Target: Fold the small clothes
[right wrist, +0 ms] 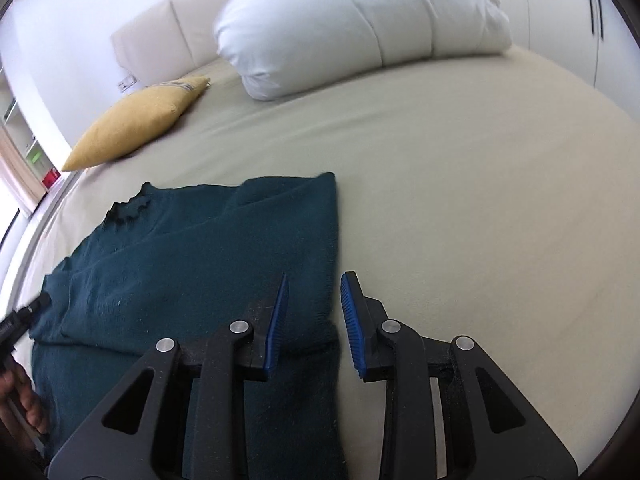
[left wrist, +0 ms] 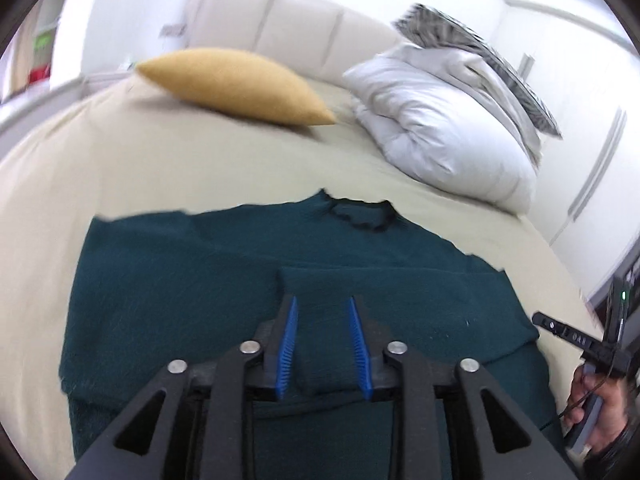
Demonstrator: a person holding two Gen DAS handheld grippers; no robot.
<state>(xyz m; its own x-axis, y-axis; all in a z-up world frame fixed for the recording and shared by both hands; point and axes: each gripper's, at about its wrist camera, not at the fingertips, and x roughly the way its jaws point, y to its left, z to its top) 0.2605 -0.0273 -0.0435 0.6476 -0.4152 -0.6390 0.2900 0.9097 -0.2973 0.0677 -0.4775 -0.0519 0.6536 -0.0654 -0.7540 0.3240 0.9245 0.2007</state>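
Observation:
A dark teal knit sweater lies on the beige bed, collar toward the headboard. A sleeve is folded across its body and runs between the jaws of my left gripper, which stand apart, not clamping it. In the right wrist view the sweater lies to the left, its right side folded in to a straight edge. My right gripper is open over that folded edge, with the left finger above the cloth and the right finger above the sheet. The right gripper's body shows at the left wrist view's right edge.
A mustard cushion and a white folded duvet with a striped pillow lie near the padded headboard. Beige sheet stretches right of the sweater. White wardrobe doors stand beyond the bed's right side.

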